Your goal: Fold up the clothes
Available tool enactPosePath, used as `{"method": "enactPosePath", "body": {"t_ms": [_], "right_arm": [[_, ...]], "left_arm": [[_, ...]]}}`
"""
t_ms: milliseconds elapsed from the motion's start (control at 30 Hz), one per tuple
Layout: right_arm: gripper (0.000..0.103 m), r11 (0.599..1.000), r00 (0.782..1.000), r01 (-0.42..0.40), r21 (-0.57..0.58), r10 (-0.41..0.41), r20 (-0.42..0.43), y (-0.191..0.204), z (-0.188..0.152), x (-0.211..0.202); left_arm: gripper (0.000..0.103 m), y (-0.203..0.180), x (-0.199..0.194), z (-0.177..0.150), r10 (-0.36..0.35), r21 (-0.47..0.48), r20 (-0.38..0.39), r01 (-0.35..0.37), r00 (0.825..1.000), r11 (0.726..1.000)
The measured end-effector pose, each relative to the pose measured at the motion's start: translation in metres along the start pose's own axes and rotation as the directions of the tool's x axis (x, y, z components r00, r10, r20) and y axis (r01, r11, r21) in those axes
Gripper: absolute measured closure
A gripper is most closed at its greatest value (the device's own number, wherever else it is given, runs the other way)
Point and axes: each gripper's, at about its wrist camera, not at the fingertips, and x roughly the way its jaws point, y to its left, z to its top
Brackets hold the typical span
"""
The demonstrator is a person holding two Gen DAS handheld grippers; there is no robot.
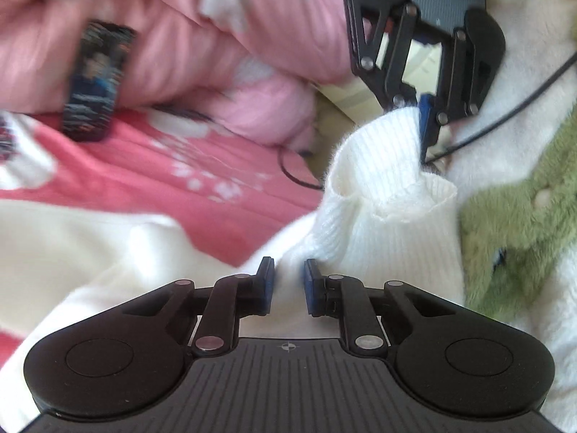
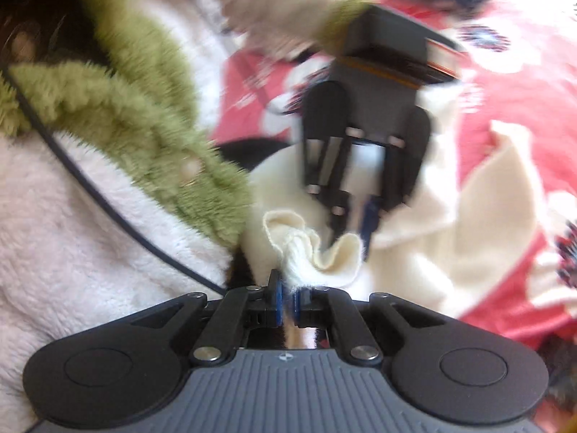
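the right tool (image 2: pixel 287 297) pinches the white sweater's (image 1: pixel 378 238) ribbed neck (image 1: pixel 393 184), likely to hold it taut. the left tool (image 1: pixel 287 285) grips the knit below, ready for a fold.

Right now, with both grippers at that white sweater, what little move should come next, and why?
Probably lift both together. The right gripper is pinched on the ribbed cuff, and the left gripper has the white sweater between its pads, so raising it should spread the cloth for folding.

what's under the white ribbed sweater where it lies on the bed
The white ribbed sweater lies on a red floral bedsheet, visible around its edges. Whatever is directly beneath the knit is covered.
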Motion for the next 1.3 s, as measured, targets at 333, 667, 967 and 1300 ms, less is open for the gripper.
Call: {"method": "enactPosePath", "body": {"t_ms": [333, 667, 967, 1300], "right_arm": [[0.096, 0.984, 0.991, 0.128, -0.122, -0.124, 0.045, 0.049, -0.026, -0.005], [0.095, 0.985, 0.972, 0.165, 0.04, -0.17, 0.162, 0.074, -0.048, 0.028], [0.094, 0.954, 0.941, 0.165, 0.25, -0.228, 0.25, 0.061, -0.061, 0.052], [0.096, 0.881, 0.813, 0.284, 0.378, -0.431, 0.392, 0.044, -0.058, 0.051]], "left_arm": [[0.074, -0.033, 0.005, 0.02, 0.214, 0.08, 0.024, -0.215, 0.976, 0.973], [0.041, 0.012, -0.035, -0.024, 0.575, -0.23, -0.046, -0.569, 0.817, 0.789], [0.025, 0.012, 0.002, -0.013, 0.658, -0.159, -0.247, -0.7, 0.711, 0.696], [0.09, -0.002, 0.022, -0.017, 0.708, -0.157, -0.347, -0.783, 0.615, 0.602]]}}
